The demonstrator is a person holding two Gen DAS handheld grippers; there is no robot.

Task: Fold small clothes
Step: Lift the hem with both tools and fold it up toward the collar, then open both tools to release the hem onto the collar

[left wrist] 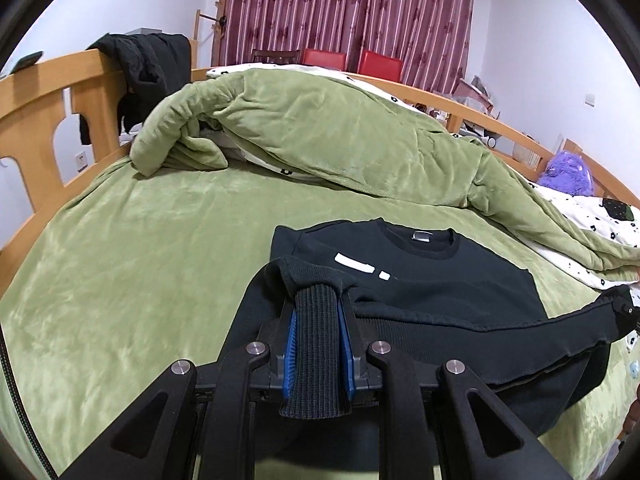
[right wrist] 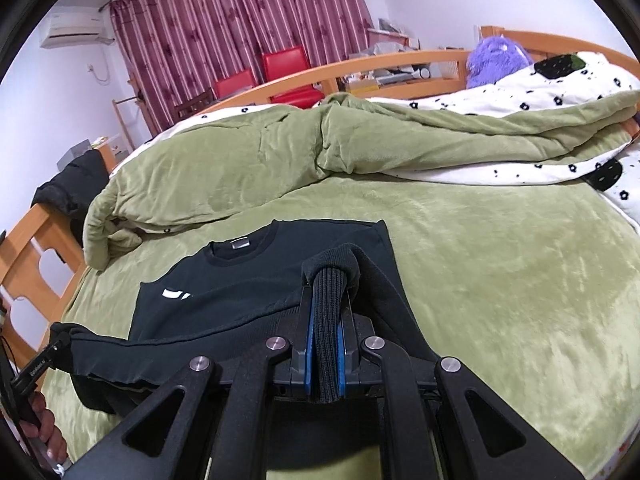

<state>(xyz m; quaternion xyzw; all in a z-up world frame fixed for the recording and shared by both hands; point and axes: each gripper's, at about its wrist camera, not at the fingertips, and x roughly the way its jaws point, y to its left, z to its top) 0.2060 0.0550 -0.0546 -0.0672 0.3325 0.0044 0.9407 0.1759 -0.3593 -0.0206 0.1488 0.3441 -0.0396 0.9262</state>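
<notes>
A black sweatshirt [left wrist: 432,276] with a white chest mark lies on the green bedspread [left wrist: 140,248], collar toward the far side. My left gripper [left wrist: 316,320] is shut on the ribbed hem at one corner, the fabric bunched between its blue pads [left wrist: 291,344]. My right gripper [right wrist: 326,320] is shut on the ribbed hem at the other corner of the sweatshirt [right wrist: 248,280]. The hem hangs taut between both grippers, lifted above the shirt's lower part. The right gripper [left wrist: 624,312] shows at the left wrist view's right edge; the left gripper [right wrist: 56,346] shows at the right wrist view's left edge.
A rumpled green quilt [left wrist: 320,136] with a white flowered lining is heaped behind the shirt. A wooden bed rail [left wrist: 48,120] carries a dark garment [left wrist: 148,64]. A purple plush toy [right wrist: 496,60], red chairs [right wrist: 288,68] and a striped curtain stand beyond. A hand [right wrist: 44,432] holds the left gripper.
</notes>
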